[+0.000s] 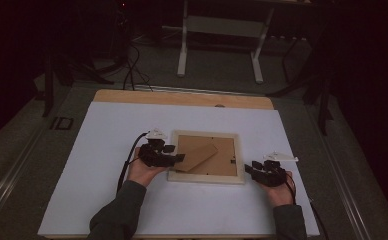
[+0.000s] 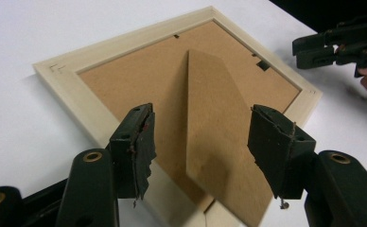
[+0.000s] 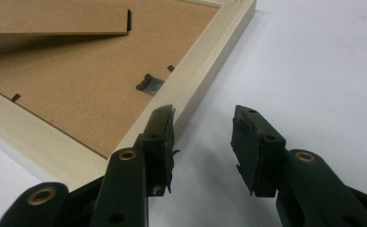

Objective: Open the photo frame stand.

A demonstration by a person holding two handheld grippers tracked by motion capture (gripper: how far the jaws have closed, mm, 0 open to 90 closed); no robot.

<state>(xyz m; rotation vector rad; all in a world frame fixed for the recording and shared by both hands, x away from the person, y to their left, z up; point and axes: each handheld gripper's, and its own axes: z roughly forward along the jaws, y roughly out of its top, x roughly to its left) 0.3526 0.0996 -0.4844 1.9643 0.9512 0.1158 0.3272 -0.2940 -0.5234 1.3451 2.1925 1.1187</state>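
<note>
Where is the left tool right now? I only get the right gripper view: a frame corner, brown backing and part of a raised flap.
Observer: The left tool hovers at the frame's left side, jaws open either side of the stand flap, not pressing it.
Operator: How does the flap run?
Observer: Diagonally across the frame's back, from the lower left corner toward the middle.
Operator: And the whole frame?
Observer: It lies flat, back up, on the white table.
</note>
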